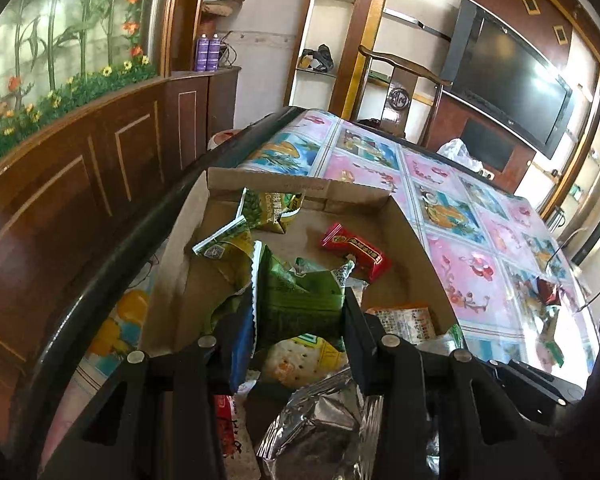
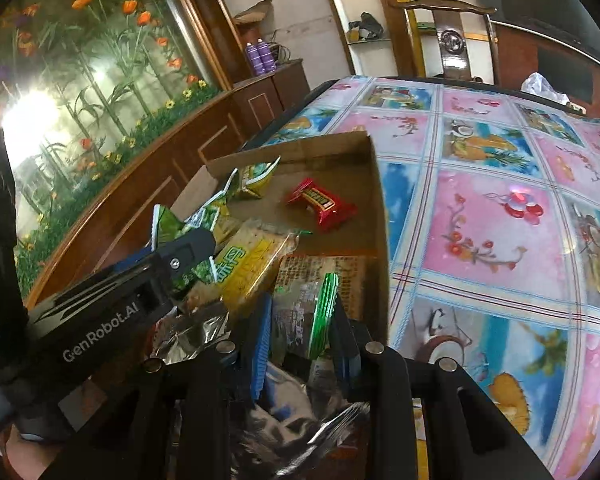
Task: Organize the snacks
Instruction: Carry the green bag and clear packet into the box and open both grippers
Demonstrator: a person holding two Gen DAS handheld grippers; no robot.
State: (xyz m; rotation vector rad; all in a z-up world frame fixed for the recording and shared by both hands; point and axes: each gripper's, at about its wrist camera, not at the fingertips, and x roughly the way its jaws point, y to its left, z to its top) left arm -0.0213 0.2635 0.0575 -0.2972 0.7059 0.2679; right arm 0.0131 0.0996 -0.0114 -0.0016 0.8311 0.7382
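Observation:
A shallow cardboard box [image 1: 408,236] [image 2: 374,184] sits on the table and holds several snack packets. My left gripper [image 1: 296,316] is over the box, shut on a dark green packet [image 1: 300,300]. My right gripper [image 2: 300,320] is also over the box, shut on a clear packet with a green edge [image 2: 322,316]. A red packet [image 1: 356,252] [image 2: 320,204] lies on the box floor. Yellow-green packets [image 1: 268,208] [image 2: 252,176] lie at the far end. A yellow cracker pack [image 2: 252,260] and silver foil bags [image 1: 320,424] lie near me. The left gripper's body [image 2: 140,288] shows in the right wrist view.
The table has a glossy pink and blue picture cloth [image 2: 500,208]. A small red packet [image 1: 548,290] lies on the cloth to the right. A white plastic bag [image 2: 540,86] sits at the far edge. A wooden chair [image 2: 448,40] and a TV [image 1: 512,80] stand beyond.

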